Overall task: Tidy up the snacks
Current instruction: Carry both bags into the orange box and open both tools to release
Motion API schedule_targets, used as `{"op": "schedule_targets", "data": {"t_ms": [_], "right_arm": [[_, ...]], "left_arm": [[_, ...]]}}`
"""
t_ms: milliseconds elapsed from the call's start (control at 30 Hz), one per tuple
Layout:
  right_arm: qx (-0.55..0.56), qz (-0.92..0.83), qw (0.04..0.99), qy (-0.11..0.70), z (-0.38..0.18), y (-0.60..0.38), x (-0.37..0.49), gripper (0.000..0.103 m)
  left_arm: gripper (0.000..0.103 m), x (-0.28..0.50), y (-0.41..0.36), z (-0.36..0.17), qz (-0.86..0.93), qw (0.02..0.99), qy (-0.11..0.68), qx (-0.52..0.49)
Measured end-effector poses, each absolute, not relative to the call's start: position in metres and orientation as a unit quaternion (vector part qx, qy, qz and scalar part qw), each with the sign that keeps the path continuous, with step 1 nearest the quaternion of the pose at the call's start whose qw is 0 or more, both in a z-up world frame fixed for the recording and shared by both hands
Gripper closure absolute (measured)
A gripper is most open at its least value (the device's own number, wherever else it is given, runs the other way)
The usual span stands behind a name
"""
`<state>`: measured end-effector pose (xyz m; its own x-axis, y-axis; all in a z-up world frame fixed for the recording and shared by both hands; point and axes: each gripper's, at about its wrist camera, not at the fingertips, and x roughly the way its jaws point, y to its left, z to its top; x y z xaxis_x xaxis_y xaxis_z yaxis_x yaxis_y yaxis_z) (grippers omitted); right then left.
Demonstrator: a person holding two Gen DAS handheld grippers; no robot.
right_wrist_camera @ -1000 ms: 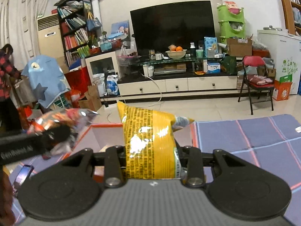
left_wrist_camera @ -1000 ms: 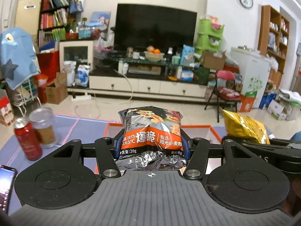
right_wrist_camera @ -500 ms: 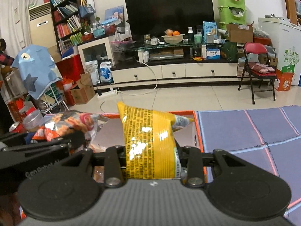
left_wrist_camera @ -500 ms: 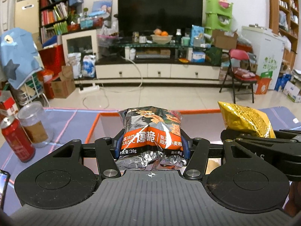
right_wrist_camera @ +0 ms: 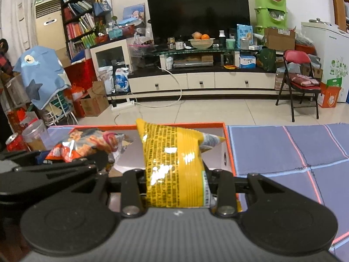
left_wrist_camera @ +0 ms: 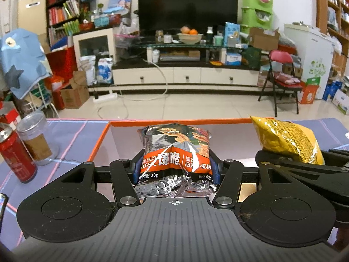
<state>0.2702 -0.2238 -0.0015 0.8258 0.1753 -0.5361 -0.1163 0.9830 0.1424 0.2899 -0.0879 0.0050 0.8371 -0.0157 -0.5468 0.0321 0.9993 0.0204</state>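
The jaws of the left gripper (left_wrist_camera: 175, 170) are clenched on a silver-and-orange snack bag (left_wrist_camera: 176, 150), and those of the right gripper (right_wrist_camera: 177, 183) on a yellow snack bag (right_wrist_camera: 174, 163). Both bags are held side by side over an orange-rimmed box (left_wrist_camera: 102, 137) on the table. Farther left, a red can (left_wrist_camera: 15, 152) and a clear jar (left_wrist_camera: 36, 138) are seen on the blue cloth (right_wrist_camera: 272, 144).
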Motion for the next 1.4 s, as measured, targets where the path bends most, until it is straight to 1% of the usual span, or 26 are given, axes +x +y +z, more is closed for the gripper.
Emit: {"op": "schedule_targets", "data": {"t_ms": [367, 633, 700, 1400], "right_arm": [[0.053, 0.079, 0.950, 0.299, -0.009, -0.216, 0.278, 0.067], [0.042, 0.073, 0.945, 0.315, -0.018, -0.216, 0.280, 0.067], [0.038, 0.072, 0.945, 0.316, -0.018, -0.214, 0.280, 0.067], [0.030, 0.071, 0.943, 0.324, -0.019, -0.212, 0.278, 0.067]], "left_arm": [[0.081, 0.293, -0.067, 0.001, 0.007, 0.957, 0.290, 0.009], [0.081, 0.294, -0.079, -0.006, -0.005, 0.954, 0.300, 0.017], [0.080, 0.294, -0.081, -0.008, -0.004, 0.953, 0.303, 0.021], [0.079, 0.299, -0.082, -0.017, -0.001, 0.947, 0.322, 0.024]]}}
